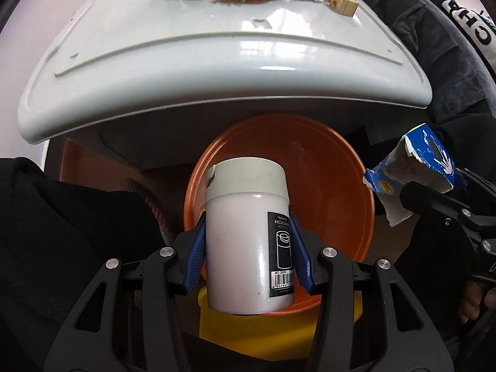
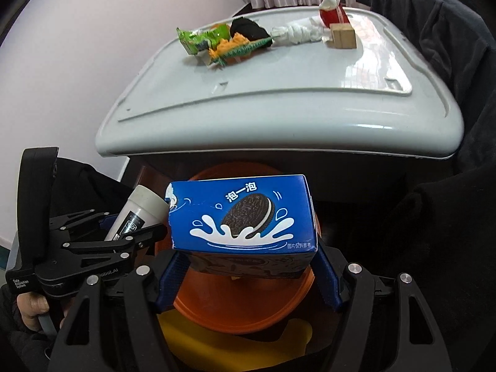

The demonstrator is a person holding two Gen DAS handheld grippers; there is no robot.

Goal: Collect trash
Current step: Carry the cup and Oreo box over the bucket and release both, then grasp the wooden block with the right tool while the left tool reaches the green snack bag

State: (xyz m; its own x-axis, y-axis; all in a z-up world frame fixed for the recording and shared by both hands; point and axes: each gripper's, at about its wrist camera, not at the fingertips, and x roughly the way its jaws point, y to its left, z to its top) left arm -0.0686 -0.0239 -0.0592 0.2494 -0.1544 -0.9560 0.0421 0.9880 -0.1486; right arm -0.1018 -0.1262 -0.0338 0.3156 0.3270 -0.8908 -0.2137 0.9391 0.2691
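A white toothpick-holder canister (image 1: 238, 241) with a grey cap stands upright between the blue pads of my left gripper (image 1: 248, 220), which is shut on it. It hangs above an orange basin (image 1: 341, 186). My right gripper (image 2: 248, 257) is shut on a torn blue cookie box (image 2: 245, 214), held over the same orange basin (image 2: 235, 303). In the right wrist view the left gripper (image 2: 124, 229) and canister (image 2: 139, 207) are just left of the box. The left wrist view shows the box (image 1: 415, 161) at the right.
A white table (image 2: 279, 99) stands behind the basin. It bears a green wrapper (image 2: 198, 38), an orange-green toy (image 2: 235, 48), crumpled white paper (image 2: 297, 34), a red figure (image 2: 331, 12) and a wooden block (image 2: 342, 37). A yellow object (image 1: 263, 334) lies under the basin. Dark clothing hangs at right.
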